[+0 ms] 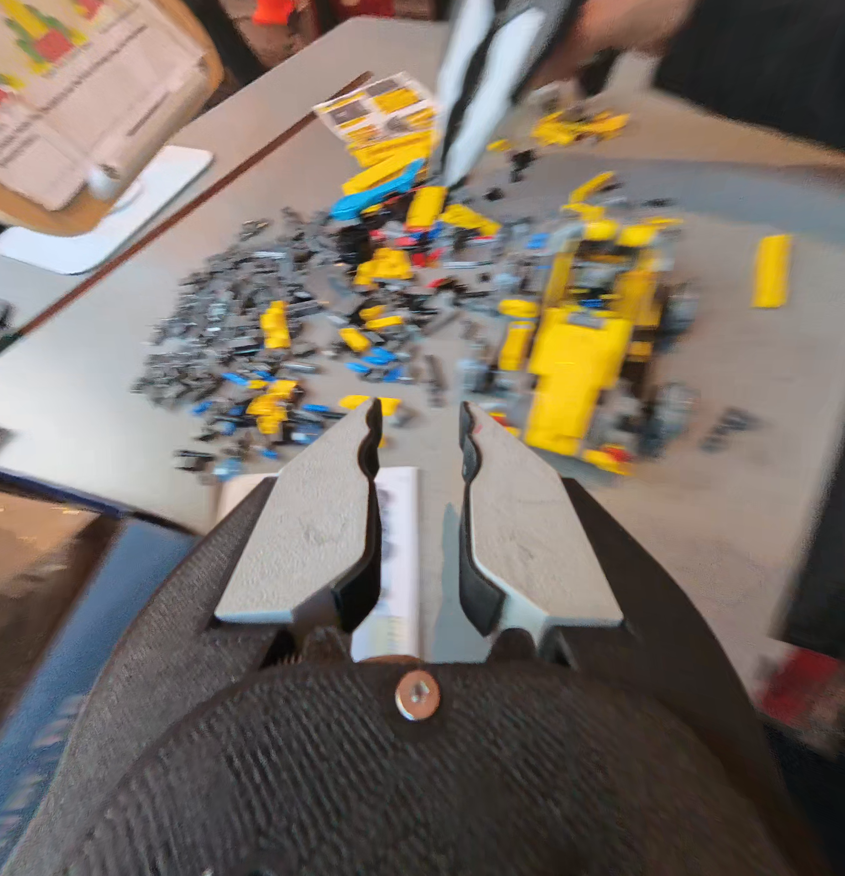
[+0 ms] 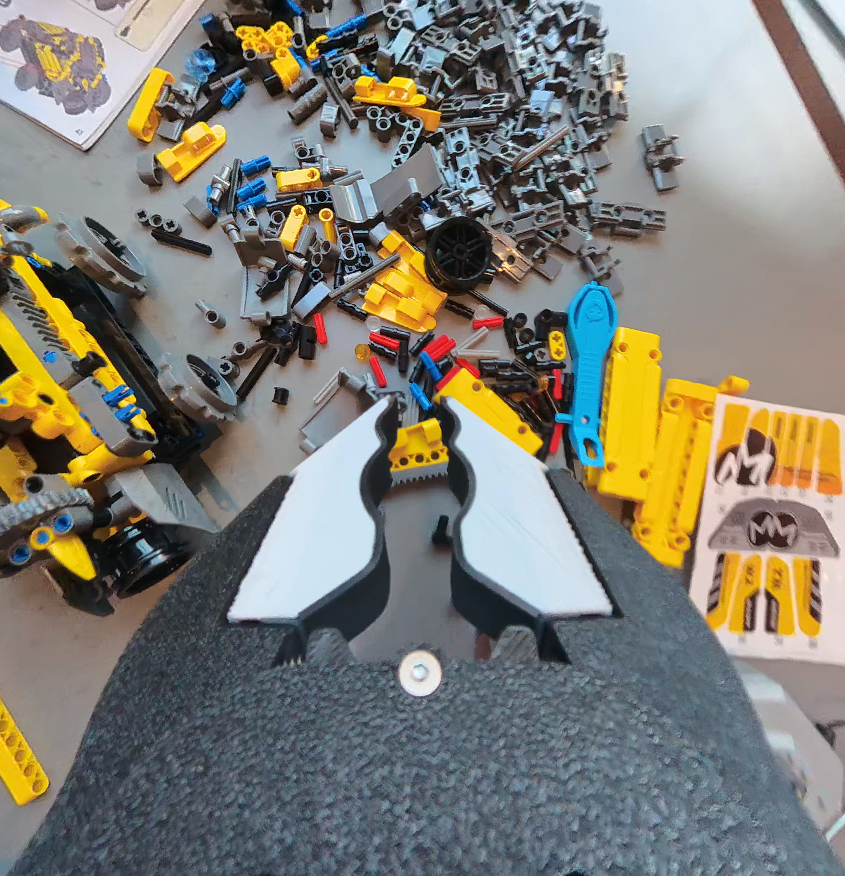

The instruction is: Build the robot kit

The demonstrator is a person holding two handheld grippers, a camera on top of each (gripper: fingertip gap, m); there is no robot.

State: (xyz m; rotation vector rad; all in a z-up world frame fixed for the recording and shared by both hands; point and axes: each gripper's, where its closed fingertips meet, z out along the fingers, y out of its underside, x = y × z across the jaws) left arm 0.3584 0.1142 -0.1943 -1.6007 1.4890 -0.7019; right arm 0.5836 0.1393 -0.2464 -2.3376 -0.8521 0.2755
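Note:
My right gripper (image 2: pixel 418 403) is low over a heap of loose building pieces (image 2: pixel 482 118). Its jaws are drawn in on a yellow piece with a grey toothed edge (image 2: pixel 418 448), and the piece's sides meet both pads. In the blurred left wrist view the right gripper (image 1: pixel 451 175) points down into the far side of the heap (image 1: pixel 250 322). My left gripper (image 1: pixel 419 412) is open and empty. It hangs above the table's near edge, over a white booklet (image 1: pixel 401 521). A part-built yellow vehicle (image 2: pixel 55 379) stands left of the right gripper and also shows in the left wrist view (image 1: pixel 582 341).
A blue tool (image 2: pixel 589 360), yellow panels (image 2: pixel 634 407) and a sticker sheet (image 2: pixel 781 521) lie right of the right gripper. A black wheel (image 2: pixel 458 256) sits in the heap. A long yellow beam (image 2: pixel 8 739) lies near left. A cardboard box (image 1: pixel 79 95) stands beyond the grey table (image 2: pixel 743 237). My hands' fingertips stand some 25 centimeters from each other.

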